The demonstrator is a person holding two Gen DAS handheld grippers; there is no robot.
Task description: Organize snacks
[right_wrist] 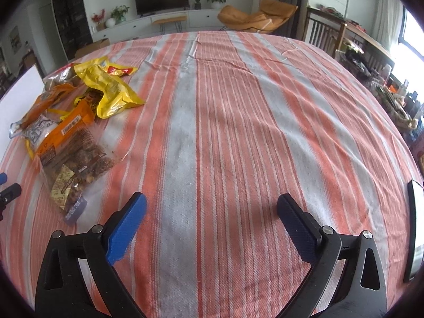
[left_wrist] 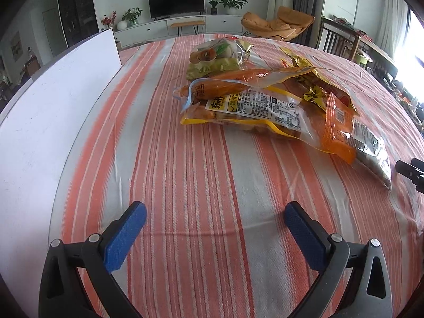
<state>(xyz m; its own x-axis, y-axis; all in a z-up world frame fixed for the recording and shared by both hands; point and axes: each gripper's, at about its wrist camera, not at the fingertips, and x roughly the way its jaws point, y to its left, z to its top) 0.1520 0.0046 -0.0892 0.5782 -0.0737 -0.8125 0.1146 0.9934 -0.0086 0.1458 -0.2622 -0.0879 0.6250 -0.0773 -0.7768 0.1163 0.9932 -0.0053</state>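
Note:
A loose pile of snack bags lies on the striped tablecloth (left_wrist: pixel 185 172). In the left wrist view a yellow-edged clear bag (left_wrist: pixel 249 111) sits in front, an orange bag (left_wrist: pixel 336 129) at its right, a gold bag (left_wrist: pixel 312 79) behind, and a green bag (left_wrist: pixel 214 58) at the far end. My left gripper (left_wrist: pixel 216 217) is open and empty, short of the pile. In the right wrist view the pile is at the left: a clear-and-orange nut bag (right_wrist: pixel 71 159) and a yellow bag (right_wrist: pixel 111 90). My right gripper (right_wrist: pixel 210 212) is open and empty over bare cloth.
A white board or box (left_wrist: pixel 47 122) stands along the table's left edge. A dark flat device (right_wrist: pixel 414 228) lies at the table's right edge. Chairs and a cluttered side table (right_wrist: pixel 344 31) stand beyond the far right. The right gripper's tip shows in the left wrist view (left_wrist: pixel 410 172).

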